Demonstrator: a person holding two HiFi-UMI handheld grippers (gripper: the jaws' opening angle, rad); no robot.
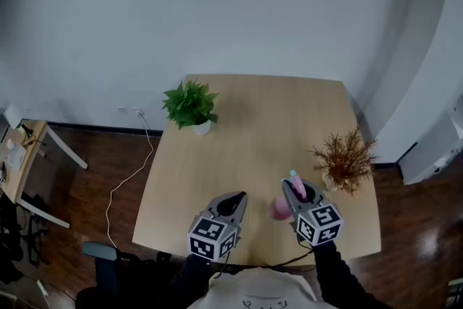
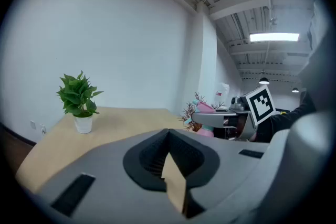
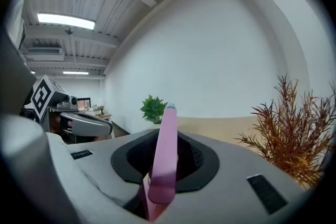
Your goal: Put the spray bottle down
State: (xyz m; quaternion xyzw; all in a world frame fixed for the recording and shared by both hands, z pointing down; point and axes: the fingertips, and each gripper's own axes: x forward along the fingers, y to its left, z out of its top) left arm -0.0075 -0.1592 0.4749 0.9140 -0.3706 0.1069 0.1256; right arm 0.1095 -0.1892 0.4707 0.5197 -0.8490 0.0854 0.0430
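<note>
Hanging in the grip of the right gripper (image 1: 291, 189), the pink spray bottle (image 1: 281, 208) sat over the near right part of the light wooden table (image 1: 253, 148), its round body on the gripper's left side and its spray head with a pale blue tip poking up between the jaws. In the right gripper view the jaws were closed onto the bottle's narrow pink top, which stood tilted slightly to the right. Whether the bottle's base touched the tabletop could not be told, since the grippers hid it.

The left gripper (image 1: 237, 199) hovered just beside the bottle, to its left, near the table's front edge, with its jaws brought together and nothing between them. Each gripper carried a marker cube (image 1: 319, 223) at its rear, close to the person's dark sleeves.

A dried reddish-brown plant (image 1: 345, 159) stood near the right edge of the table, just beyond the right gripper. A leafy green plant (image 1: 191, 106) in a small white pot (image 1: 202, 128) stood well apart from both, at the far left corner. Behind the table rose a plain white wall, and a white cable (image 1: 126, 177) trailed across the dark wooden floor on the left.
</note>
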